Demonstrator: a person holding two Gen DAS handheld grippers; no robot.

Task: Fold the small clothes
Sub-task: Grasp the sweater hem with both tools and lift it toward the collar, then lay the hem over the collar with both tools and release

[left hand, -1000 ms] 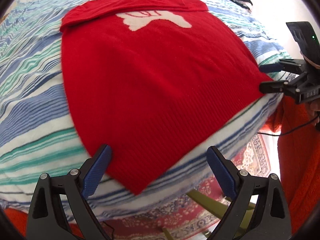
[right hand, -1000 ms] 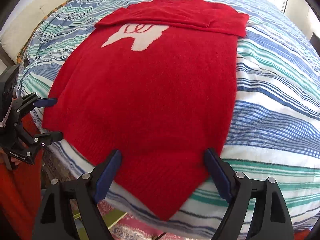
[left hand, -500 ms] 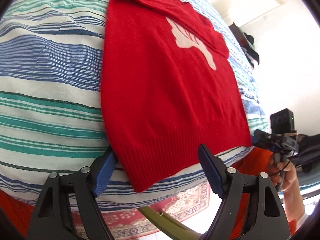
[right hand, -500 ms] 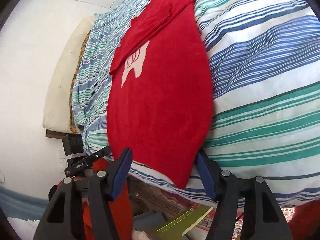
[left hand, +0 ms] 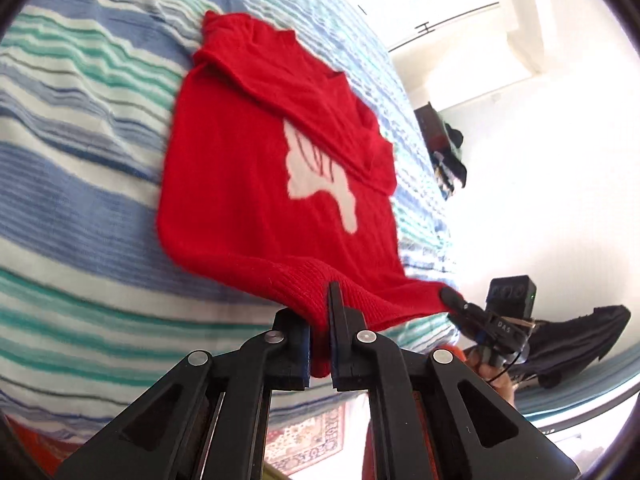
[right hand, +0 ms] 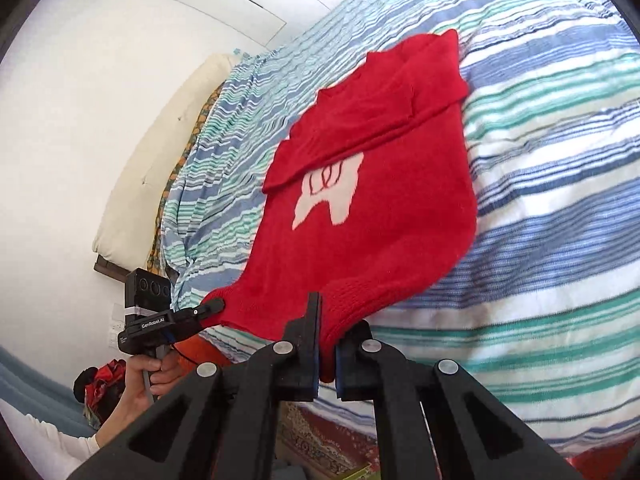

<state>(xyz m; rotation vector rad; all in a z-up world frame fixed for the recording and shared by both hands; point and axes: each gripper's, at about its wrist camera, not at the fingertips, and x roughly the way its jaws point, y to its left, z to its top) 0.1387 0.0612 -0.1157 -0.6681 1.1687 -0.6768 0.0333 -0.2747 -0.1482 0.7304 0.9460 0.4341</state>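
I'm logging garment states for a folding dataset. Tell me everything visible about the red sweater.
The red sweater is a knit with a ribbed hem and a white motif on the chest. It lies on the striped bedspread, sleeves folded across the top. Its hem is lifted off the bed, pinched at one corner by the left gripper and at the other by the right gripper, sagging slightly between them.

The red knitted sweater (left hand: 248,184) is soft, matt wool-like cloth, fuzzy on its body and ribbed along the hem; its white knitted motif (left hand: 320,184) looks equally matt. The blue, green and white striped bed cover (right hand: 560,240) is textured woven cloth. The left gripper (left hand: 320,344) and right gripper (right hand: 326,356) are matt black plastic with shiny metal rivets and blue rubbery pads.
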